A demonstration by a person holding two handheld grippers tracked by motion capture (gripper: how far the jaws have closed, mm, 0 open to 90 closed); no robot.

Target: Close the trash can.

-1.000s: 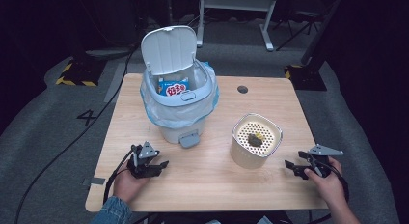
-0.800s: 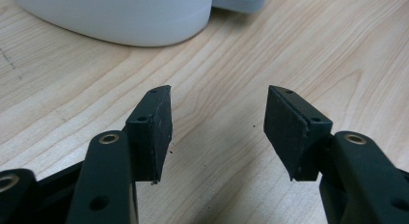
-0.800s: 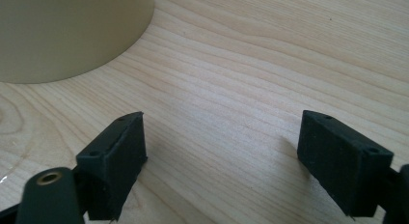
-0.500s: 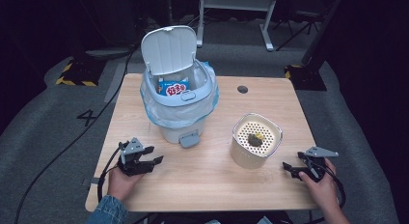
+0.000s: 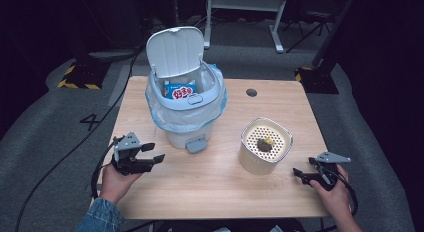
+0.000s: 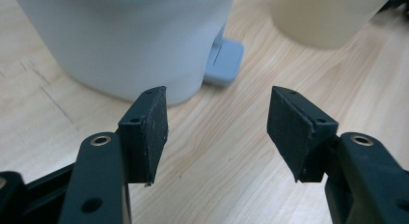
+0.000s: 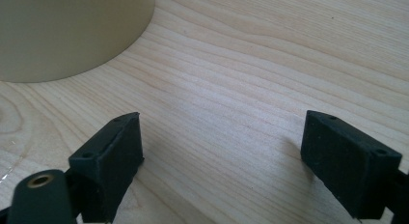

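Table [image 5: 210, 192] of pale wood, seen from above, carrying a pedal bin and a strainer cup. The pedal bin [image 5: 187, 117] stands toward the far left part of the table, its lid [image 5: 176, 51] raised upright at the back and a bluish liner bag [image 5: 215, 109] folded over its rim; a blue and white packet [image 5: 180, 90] lies inside. The grey pedal [image 5: 196, 144] projects from the bin's base toward the near edge. The strainer cup [image 5: 265, 153], cream-coloured with a perforated insert, stands right of centre, well apart from the bin; a dark scrap with a yellow spot [image 5: 264, 144] rests on the insert.

The left claw [image 5: 150, 156], held in the person's left hand [image 5: 116, 179], sits near the left edge, close in front of the bin and short of the pedal. In the left gripper view its jaws stand wide apart with nothing between them, bare wood showing in the gap, and the bin wall [image 6: 130, 40] and pedal [image 6: 224, 62] lie just ahead.

The right claw [image 5: 300, 174], held in the right hand [image 5: 335, 192], sits near the near right corner, just beside the strainer cup without touching it. In the right gripper view its jaws are spread wide and empty over the wood, with the cup wall [image 7: 67, 31] at upper left.
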